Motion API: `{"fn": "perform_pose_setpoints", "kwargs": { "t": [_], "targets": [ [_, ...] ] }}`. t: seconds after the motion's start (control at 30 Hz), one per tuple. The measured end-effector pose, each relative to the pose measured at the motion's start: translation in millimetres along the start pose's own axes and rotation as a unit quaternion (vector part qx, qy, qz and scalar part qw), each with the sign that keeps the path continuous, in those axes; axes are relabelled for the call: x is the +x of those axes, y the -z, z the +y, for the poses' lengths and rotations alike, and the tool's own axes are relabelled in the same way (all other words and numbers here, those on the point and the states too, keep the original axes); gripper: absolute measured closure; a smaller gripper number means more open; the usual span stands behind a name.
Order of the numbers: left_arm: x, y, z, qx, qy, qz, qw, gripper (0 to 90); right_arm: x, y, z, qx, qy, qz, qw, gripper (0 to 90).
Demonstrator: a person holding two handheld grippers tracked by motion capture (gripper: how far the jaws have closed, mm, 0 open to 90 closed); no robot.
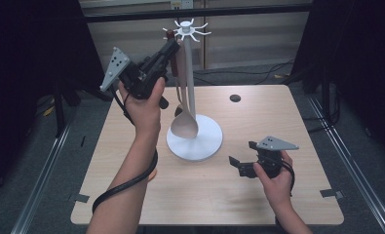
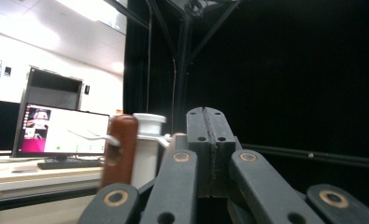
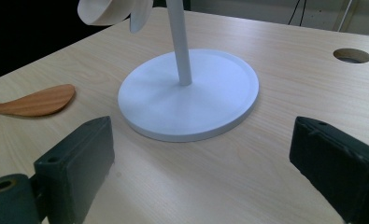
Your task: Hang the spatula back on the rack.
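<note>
A white utensil stand (image 1: 195, 141) rises from a round base to a ring of hooks (image 1: 186, 29). From the hooks hangs a beige ladle (image 1: 185, 124), and beside it a brown-handled utensil (image 1: 169, 34). My left gripper (image 1: 172, 47) is raised to the hooks with its jaws shut and nothing seen between them. In the left gripper view the shut jaws (image 2: 205, 126) stand just right of the brown handle (image 2: 121, 149) and the stand's top (image 2: 148, 123). My right gripper (image 1: 242, 153) hovers low and open, right of the base (image 3: 189, 93), with nothing between its pads (image 3: 79, 158).
A wooden spatula (image 3: 37, 101) lies on the table left of the base, partly under the left forearm in the high view. A round hole (image 1: 235, 98) sits near the table's far edge. A lit monitor (image 2: 60, 130) stands on a desk beyond.
</note>
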State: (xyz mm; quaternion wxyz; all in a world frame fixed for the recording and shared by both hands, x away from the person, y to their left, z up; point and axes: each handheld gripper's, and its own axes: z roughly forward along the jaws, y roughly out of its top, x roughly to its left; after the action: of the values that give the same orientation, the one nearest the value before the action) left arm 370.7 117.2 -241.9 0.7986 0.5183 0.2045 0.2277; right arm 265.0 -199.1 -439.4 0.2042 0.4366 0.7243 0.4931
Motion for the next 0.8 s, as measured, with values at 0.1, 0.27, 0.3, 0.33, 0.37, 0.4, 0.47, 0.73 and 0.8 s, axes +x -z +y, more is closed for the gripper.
{"fn": "perform_pose_setpoints", "kwargs": {
  "t": [0.1,0.27,0.3,0.33,0.37,0.4,0.47,0.73,0.8],
  "targets": [
    [-3.7,-5.5,-2.9,0.007,-0.002,-0.003,1.0,90.0,0.4,-0.2,0.1,0.0,0.001,0.001,1.0,6.0],
    [-0.7,-11.4,-6.7,0.015,0.008,-0.001,0.9999,90.0,-0.2,0.3,-0.3,0.001,0.001,-0.001,1.0,6.1],
    [0.5,-11.3,-6.9,0.012,0.01,0.001,0.9999,90.0,-0.6,0.5,-0.2,0.0,0.0,0.0,1.0,6.0],
    [1.0,-11.1,-7.0,0.011,0.01,0.002,0.9999,90.0,-1.1,0.9,-0.1,0.0,-0.002,-0.001,1.0,6.0],
    [1.8,-10.6,-6.9,0.012,0.007,0.004,0.9999,90.0,-1.5,1.1,-0.1,-0.001,-0.001,-0.002,1.0,6.0],
    [2.5,-9.8,-7.0,0.012,0.007,0.006,0.9999,90.0,-1.8,1.2,-0.2,-0.001,-0.001,-0.002,1.0,6.0],
    [4.5,-7.9,-6.9,0.01,0.009,0.011,0.9998,90.0,-2.2,1.6,-0.3,-0.001,-0.001,-0.002,1.0,6.0],
    [11.4,-2.5,-4.9,0.012,0.017,0.023,0.9995,90.0,0.0,0.3,0.0,0.001,-0.001,0.001,1.0,6.1],
    [12.6,-2.1,-4.6,0.011,0.017,0.024,0.9995,90.0,0.3,0.0,-0.3,0.002,-0.002,0.0,1.0,6.0]
  ]
}}
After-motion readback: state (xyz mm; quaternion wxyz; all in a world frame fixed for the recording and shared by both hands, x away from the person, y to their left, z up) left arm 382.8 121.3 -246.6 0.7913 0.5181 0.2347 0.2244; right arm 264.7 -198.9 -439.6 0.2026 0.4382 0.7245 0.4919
